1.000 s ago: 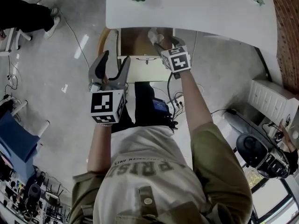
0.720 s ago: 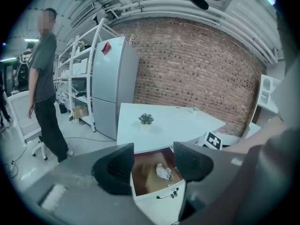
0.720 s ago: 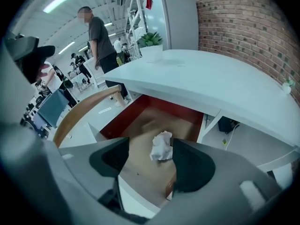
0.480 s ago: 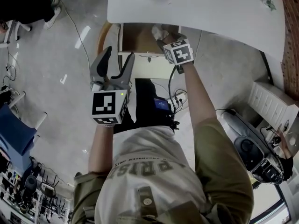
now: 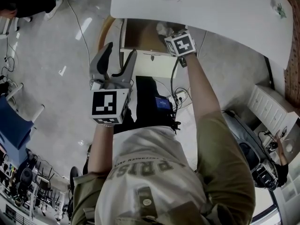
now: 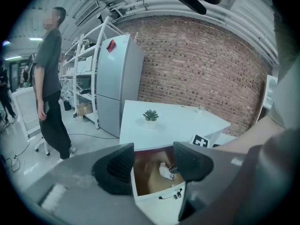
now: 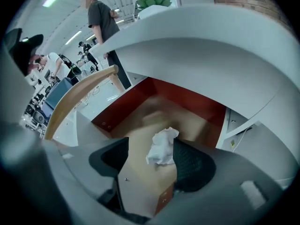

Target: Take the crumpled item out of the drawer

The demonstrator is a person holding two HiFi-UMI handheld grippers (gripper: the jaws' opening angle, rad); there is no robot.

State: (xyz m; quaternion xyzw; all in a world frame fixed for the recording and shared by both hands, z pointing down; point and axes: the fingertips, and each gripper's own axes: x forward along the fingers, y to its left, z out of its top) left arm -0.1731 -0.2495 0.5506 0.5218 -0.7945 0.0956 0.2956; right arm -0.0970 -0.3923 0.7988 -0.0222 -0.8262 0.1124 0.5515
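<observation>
The drawer point(image 5: 140, 37) stands pulled out under the white table point(image 5: 220, 8), showing its brown floor. A crumpled white paper point(image 5: 162, 28) lies in it toward the right. My right gripper point(image 5: 166, 33) reaches down into the drawer. In the right gripper view the crumpled paper point(image 7: 161, 146) sits between the open jaws of the right gripper point(image 7: 150, 154), close to the right-hand one. My left gripper point(image 5: 120, 50) hangs open and empty, in front of the drawer and to its left. The left gripper view looks past the left gripper point(image 6: 153, 161) at the drawer point(image 6: 157, 198) and the paper point(image 6: 163, 170).
A small potted plant point(image 6: 150, 116) stands on the table. A curved wooden chair back point(image 7: 77, 97) is beside the drawer's left side. Cables and a power strip point(image 5: 180, 96) lie on the floor below. A person point(image 6: 51, 83) stands off to the left by a grey fridge point(image 6: 117, 83).
My right gripper has moved forward and deeper into the drawer, up to the crumpled paper. The left gripper has stayed roughly where it was, still open.
</observation>
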